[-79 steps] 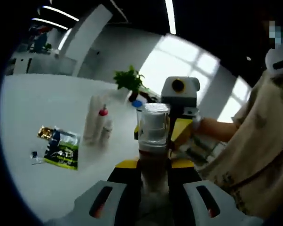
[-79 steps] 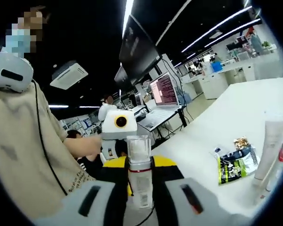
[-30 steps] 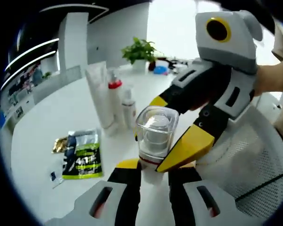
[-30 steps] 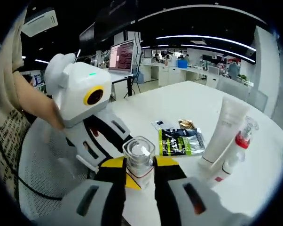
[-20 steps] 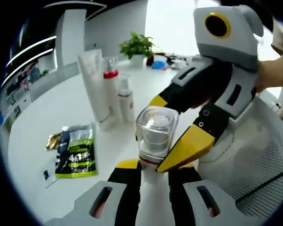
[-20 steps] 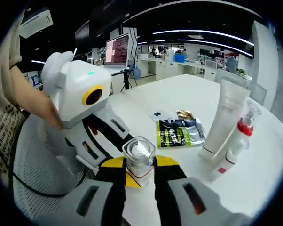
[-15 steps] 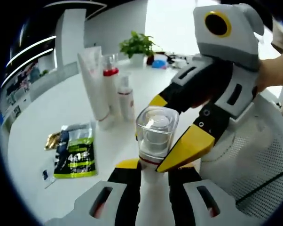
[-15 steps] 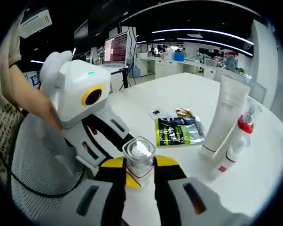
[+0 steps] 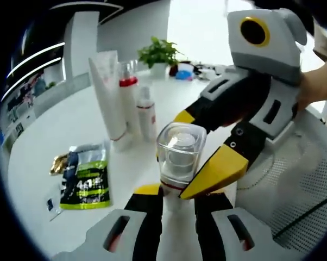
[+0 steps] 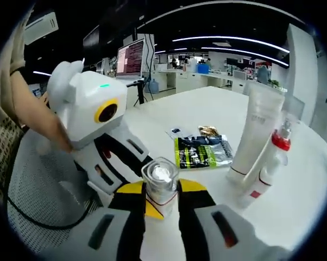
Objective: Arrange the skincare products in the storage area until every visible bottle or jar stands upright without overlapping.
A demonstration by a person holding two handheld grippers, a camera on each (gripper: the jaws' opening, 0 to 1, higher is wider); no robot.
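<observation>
Nearest, at 6 o'clock in both views: clear-capped bottle pinched from two sides, left gripper clamped low on its body, right gripper clamped on it too, yellow tips meeting at the neck. Held upright and off the white table, probably a two-handed steady before setting down. Green sachet lying flat at 9 o'clock in left gripper view. Farther out, around 11 o'clock there and 3 o'clock in right gripper view: white tube, red-collared pump bottle and small spray bottle, upright, close together, likely the target cluster. Potted plant far at 12.
</observation>
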